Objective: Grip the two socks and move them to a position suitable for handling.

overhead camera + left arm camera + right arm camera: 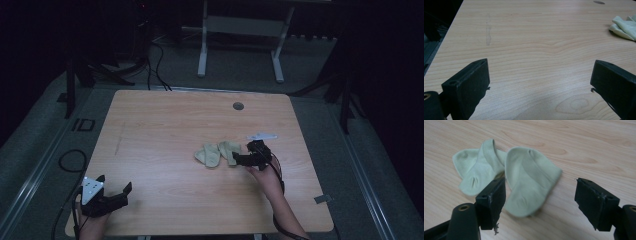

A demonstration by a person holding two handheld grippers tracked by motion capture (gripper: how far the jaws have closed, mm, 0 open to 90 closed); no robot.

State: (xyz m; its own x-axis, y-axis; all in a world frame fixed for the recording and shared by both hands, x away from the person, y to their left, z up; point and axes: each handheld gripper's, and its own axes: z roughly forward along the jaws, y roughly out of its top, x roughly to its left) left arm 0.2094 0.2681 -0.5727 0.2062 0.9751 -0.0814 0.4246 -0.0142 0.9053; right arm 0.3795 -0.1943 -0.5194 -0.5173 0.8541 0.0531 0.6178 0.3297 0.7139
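Reaching in from the table's (150,125) right side, your right gripper (242,159) sits just beside the two pale green socks (218,152) lying near the middle, its jaws spread with nothing pinched and the nearer sock (529,181) partly between them. That sock's long axis runs slanted across the gap, cuff end farthest from you, so this hand is plainly the closer one. Your left gripper (114,195) rests well apart at the near left corner, jaws spread and empty.
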